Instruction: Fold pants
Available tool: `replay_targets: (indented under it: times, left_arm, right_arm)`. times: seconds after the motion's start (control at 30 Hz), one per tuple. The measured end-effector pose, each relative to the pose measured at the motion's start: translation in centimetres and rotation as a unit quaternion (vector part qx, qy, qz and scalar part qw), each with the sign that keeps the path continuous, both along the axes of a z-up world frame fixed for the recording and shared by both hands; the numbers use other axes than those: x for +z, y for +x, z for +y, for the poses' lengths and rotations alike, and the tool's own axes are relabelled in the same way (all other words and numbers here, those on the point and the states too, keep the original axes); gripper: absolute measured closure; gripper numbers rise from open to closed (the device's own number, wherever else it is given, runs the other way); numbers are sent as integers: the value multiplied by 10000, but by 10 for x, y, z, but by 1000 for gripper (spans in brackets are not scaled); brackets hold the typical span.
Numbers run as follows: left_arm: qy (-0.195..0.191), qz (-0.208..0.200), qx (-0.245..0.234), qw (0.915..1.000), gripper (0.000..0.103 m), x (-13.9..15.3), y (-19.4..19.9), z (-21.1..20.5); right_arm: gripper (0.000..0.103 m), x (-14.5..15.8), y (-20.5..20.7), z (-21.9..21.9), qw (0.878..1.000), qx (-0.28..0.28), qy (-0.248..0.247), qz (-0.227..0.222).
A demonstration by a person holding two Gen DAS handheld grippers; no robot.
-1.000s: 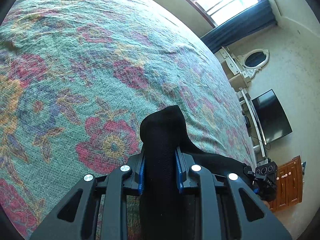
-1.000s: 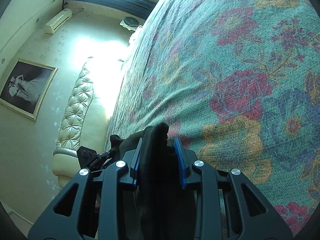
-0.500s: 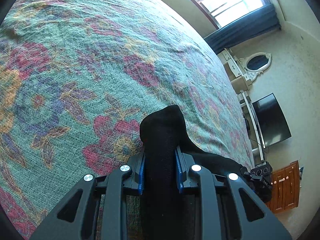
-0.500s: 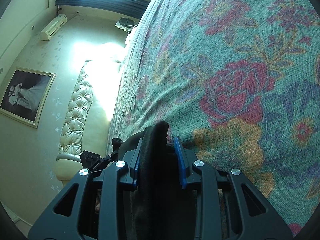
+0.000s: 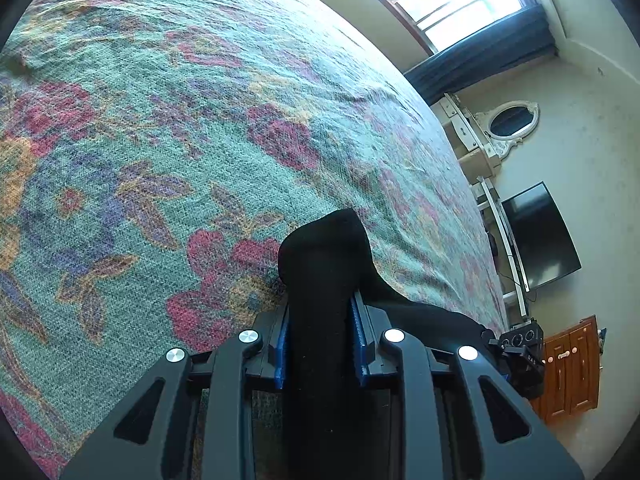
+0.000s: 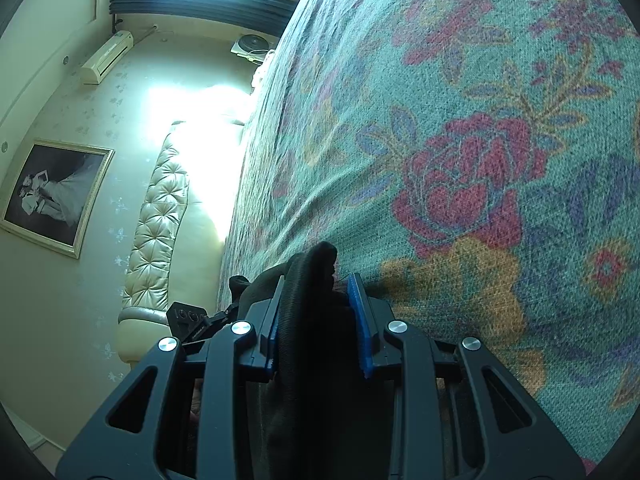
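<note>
While one pair of black pants spans both views, each of two grippers' fingers clench a bunched fold. Left gripper and right gripper hover over one floral bedspread; below, toward 6 o'clock, the pants are hidden.

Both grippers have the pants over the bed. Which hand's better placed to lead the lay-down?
Right, marginally. The right gripper is shut on the black pants and looks closer to the floral bedspread. The left gripper also clamps the pants, so both must move together.
</note>
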State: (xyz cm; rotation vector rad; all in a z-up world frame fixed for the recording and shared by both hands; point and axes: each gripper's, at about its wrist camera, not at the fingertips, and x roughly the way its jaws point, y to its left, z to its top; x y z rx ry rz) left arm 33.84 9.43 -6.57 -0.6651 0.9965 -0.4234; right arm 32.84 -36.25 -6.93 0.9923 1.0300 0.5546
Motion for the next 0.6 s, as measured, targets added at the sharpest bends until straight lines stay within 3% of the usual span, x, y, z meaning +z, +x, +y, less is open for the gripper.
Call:
replay_targets:
  times: [0.27, 0.43, 0.6]
  left_arm:
    - [126, -32, -34, 9999, 76, 2, -1, -3]
    - [460, -197, -148, 9986, 71, 9, -4, -11]
    - [545, -253, -149, 9981, 64, 12, -7, -11]
  right_arm:
    - [75, -2, -1, -5, 10000, -11, 14, -11]
    - [74, -2, -3, -7, 10000, -9, 78, 44]
    - [69, 2, -6, -9, 9999, -31, 74, 70]
